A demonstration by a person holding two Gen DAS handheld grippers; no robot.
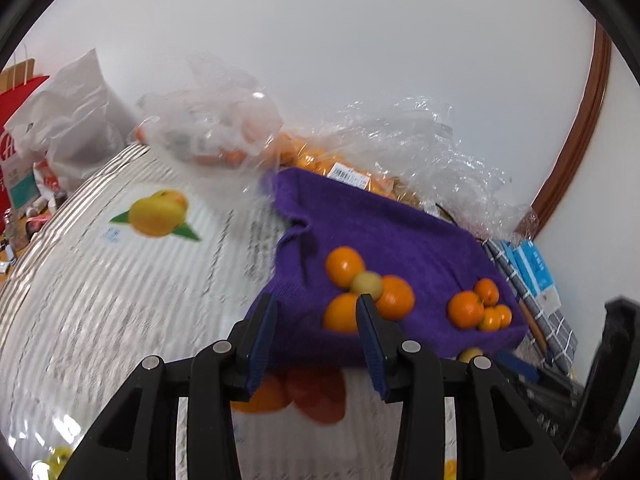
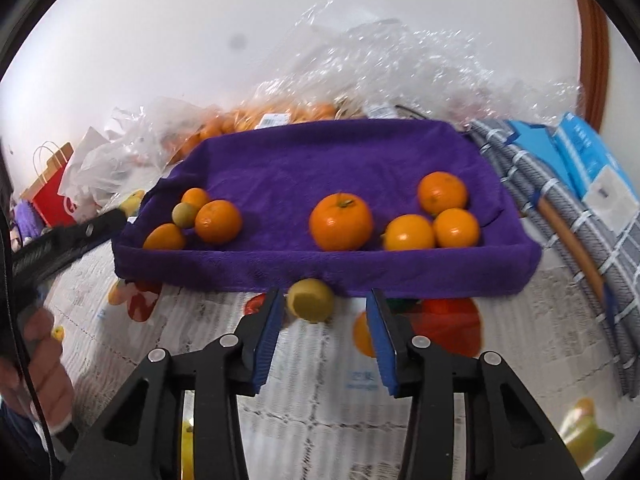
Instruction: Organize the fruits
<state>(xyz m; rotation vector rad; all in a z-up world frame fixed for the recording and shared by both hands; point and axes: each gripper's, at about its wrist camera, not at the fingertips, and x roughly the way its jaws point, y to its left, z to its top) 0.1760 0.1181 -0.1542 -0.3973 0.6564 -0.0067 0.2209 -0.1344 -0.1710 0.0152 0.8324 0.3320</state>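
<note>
Lying on the patterned table cover (image 2: 320, 400), just against the front wall of the purple cloth-lined tray (image 2: 320, 272) — a yellow-green fruit (image 2: 311, 300). It is placed just beyond the tips of the right gripper (image 2: 323, 316), nearer the left finger; contact with that finger cannot be told through the blur. Fingers spread, nothing pinched.

Left gripper (image 1: 318, 316): fingers spread, empty, held over the tray's near edge. Beyond its right finger a left cluster (image 1: 366, 292) is seen — three oranges around a pale one. A single orange (image 2: 341, 222) is placed mid-tray; a right cluster (image 2: 436, 216) of three lies beside it.
</note>
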